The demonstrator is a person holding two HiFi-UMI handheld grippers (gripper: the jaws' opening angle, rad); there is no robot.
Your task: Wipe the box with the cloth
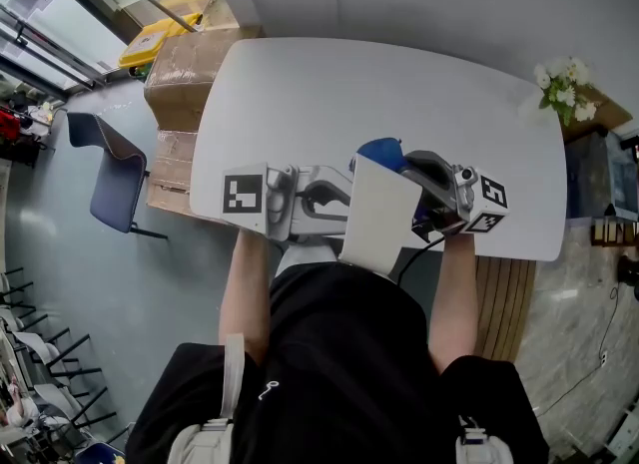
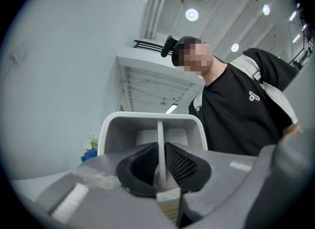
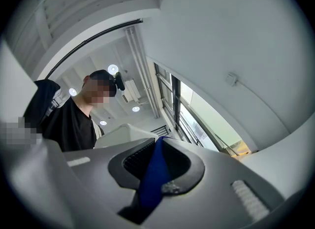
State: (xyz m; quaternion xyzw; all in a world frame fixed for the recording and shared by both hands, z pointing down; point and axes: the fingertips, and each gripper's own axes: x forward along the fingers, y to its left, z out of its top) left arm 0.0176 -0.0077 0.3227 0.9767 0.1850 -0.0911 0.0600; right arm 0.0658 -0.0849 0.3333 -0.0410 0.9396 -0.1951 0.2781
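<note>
I hold a white open box [image 1: 379,215] tilted above the near edge of the white table [image 1: 329,93]. My left gripper [image 1: 339,198] is shut on a thin white wall of the box [image 2: 160,139]; the box's rim [image 2: 147,120] arches over the left gripper [image 2: 161,163]. My right gripper [image 1: 407,171] is shut on a blue cloth [image 1: 380,153], which lies against the box's far end. In the right gripper view the cloth [image 3: 153,174] hangs between the jaws of the right gripper [image 3: 155,166], with the box [image 3: 120,135] just behind.
Cardboard boxes [image 1: 185,78] stand off the table's left end, with a blue chair [image 1: 112,171] beside them. White flowers [image 1: 564,88] sit at the table's far right corner. Wooden slats [image 1: 504,297] lie by my right arm.
</note>
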